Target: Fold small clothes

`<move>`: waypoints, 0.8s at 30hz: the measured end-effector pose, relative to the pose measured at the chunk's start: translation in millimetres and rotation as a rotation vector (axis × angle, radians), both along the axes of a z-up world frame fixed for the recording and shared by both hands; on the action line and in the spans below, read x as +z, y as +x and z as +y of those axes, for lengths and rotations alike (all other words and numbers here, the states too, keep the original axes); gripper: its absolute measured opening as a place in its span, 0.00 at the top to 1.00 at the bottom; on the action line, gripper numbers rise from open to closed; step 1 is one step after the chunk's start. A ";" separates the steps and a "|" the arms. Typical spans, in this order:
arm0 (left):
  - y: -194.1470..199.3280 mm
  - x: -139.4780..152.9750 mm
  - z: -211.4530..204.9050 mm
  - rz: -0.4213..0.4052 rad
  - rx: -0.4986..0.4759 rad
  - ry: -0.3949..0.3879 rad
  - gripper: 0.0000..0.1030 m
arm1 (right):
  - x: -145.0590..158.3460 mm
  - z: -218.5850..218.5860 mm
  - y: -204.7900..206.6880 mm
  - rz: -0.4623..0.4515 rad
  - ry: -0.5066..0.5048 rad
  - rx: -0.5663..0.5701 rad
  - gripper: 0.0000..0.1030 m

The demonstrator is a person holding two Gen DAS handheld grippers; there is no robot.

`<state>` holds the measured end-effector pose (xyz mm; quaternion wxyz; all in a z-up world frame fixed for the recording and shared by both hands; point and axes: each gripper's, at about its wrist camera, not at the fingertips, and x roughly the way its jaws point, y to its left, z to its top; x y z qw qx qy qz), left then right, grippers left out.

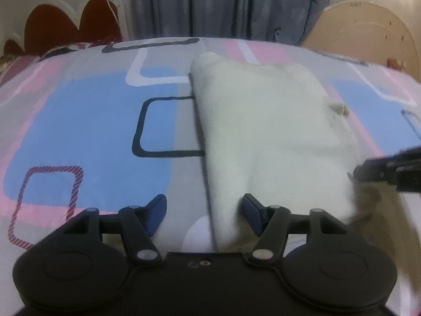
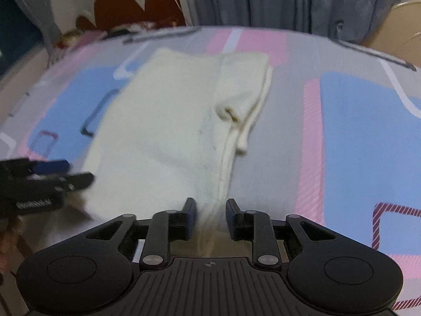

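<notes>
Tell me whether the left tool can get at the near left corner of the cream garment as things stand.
Probably yes. The left tool stands open right over the near left edge of the cream garment, and nothing lies between them on the bedsheet. The right tool works the opposite corner, apart from it.

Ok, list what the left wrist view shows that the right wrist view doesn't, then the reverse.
Left wrist only: the garment's left folded edge lying between the left gripper's open jaws.

Right wrist only: the garment's layered right edge running between the right gripper's narrower jaws.

Both: the cream garment, the patterned bedsheet, grey curtains, and the opposite gripper at frame edge.
</notes>
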<state>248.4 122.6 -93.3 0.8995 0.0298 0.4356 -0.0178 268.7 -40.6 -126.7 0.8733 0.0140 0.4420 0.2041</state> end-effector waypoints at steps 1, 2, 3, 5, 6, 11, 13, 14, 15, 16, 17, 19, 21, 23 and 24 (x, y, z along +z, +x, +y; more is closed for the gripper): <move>-0.5 -1.5 -1.0 0.003 0.004 0.004 0.40 | 0.1 1.0 -1.1 0.000 -0.005 0.007 0.75; -1.0 -2.4 -0.9 0.003 0.009 0.002 0.40 | -3.0 2.9 -1.0 0.010 -0.024 0.012 0.75; -0.6 -2.6 -0.9 0.004 0.013 0.002 0.39 | -8.0 5.1 -0.5 0.023 -0.045 0.014 0.75; -0.1 -2.5 -1.6 0.006 0.014 0.009 0.38 | -13.1 4.6 0.0 0.028 -0.044 0.011 0.75; 0.2 -2.7 -2.0 0.006 0.014 0.016 0.37 | -13.5 4.1 0.6 0.029 -0.041 0.008 0.75; 1.7 -4.0 -3.9 0.006 0.026 0.031 0.33 | -16.8 6.2 -0.3 0.020 -0.053 0.015 0.75; 1.1 -4.4 -4.8 0.004 0.031 0.037 0.31 | -17.9 5.7 0.0 0.021 -0.049 0.012 0.75; 1.1 -4.2 -4.8 0.003 0.033 0.041 0.31 | -17.8 6.7 0.3 0.022 -0.049 0.010 0.75; 1.1 -4.1 -4.9 0.003 0.038 0.044 0.30 | -17.7 6.9 0.2 0.022 -0.050 0.010 0.75; 1.0 -4.0 -5.1 0.004 0.041 0.045 0.30 | -17.4 6.7 0.1 0.023 -0.051 0.009 0.75; 1.1 -3.7 -5.9 0.004 0.043 0.049 0.30 | -17.1 6.7 0.0 0.023 -0.052 0.008 0.75; 0.4 -2.8 -8.7 0.005 0.048 0.066 0.24 | -16.0 7.0 -0.1 0.026 -0.055 0.007 0.75; 1.8 -3.1 -8.9 0.012 0.082 0.084 0.10 | -15.4 7.2 0.3 0.030 -0.056 0.007 0.75; 2.8 -2.2 -7.2 0.033 0.122 0.089 0.02 | -14.5 6.4 1.5 0.040 -0.050 0.003 0.75; 1.8 0.7 -6.0 0.045 0.132 0.073 0.02 | -12.2 4.9 1.7 0.046 -0.045 -0.006 0.75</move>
